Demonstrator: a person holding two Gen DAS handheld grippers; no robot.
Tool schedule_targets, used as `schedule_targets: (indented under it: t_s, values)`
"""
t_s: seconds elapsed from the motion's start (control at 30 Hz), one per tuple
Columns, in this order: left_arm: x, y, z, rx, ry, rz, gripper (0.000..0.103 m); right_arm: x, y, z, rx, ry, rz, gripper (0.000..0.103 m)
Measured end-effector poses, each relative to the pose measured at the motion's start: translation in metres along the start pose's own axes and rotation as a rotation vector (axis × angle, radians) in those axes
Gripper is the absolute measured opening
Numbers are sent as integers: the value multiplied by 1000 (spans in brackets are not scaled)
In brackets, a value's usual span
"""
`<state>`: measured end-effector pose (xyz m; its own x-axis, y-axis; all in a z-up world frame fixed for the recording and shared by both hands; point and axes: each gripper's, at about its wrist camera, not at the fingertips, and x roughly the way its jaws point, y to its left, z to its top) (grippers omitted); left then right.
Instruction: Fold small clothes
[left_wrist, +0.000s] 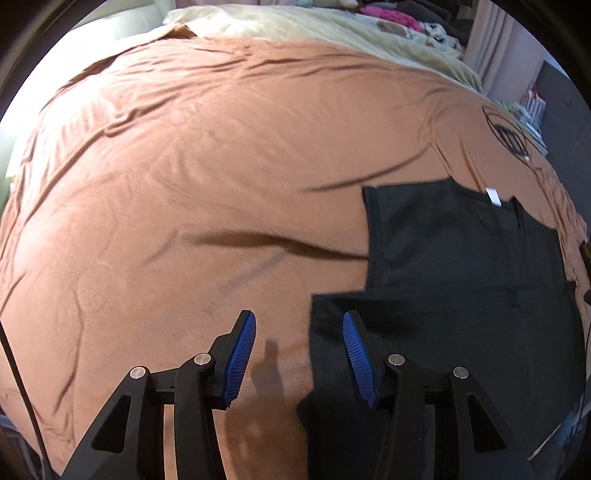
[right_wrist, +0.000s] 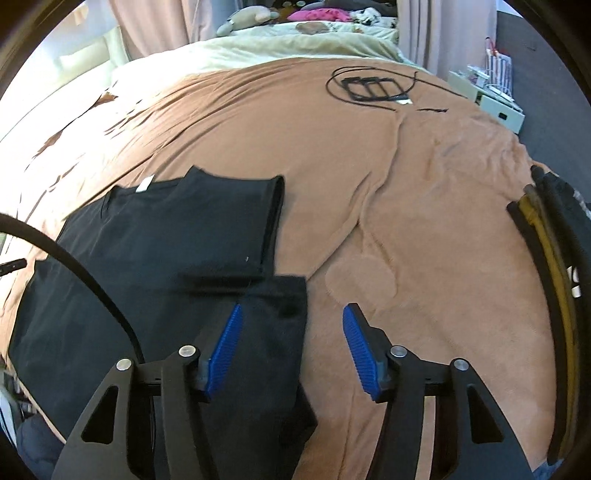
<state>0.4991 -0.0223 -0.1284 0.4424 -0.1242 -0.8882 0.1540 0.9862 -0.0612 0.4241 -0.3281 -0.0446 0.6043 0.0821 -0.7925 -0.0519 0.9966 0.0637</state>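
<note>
Black T-shirt lying flat on brown blanket, sleeves folded inward, white neck label showing, left gripper jaws spread over its left edge, right gripper jaws spread over its right edge, nothing pinched.

Garment lies flat on the bed cover, at the near left in the right wrist view and the near right in the left wrist view; one sleeve folded over its body. Cable coil on the cover, far behind it. Pillows and soft items at the bed's far end. Box beside the bed, far right.
</note>
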Motion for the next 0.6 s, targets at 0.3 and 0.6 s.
schedule_targets:
  t_s: [0.3,0.6]
  values:
    - [25,-7,-7,15,59,-17,39,20,-2,6,-4,33,27,39]
    - [35,-11,-5,15,59,-35,24,43,-6,10,42,36,74,10]
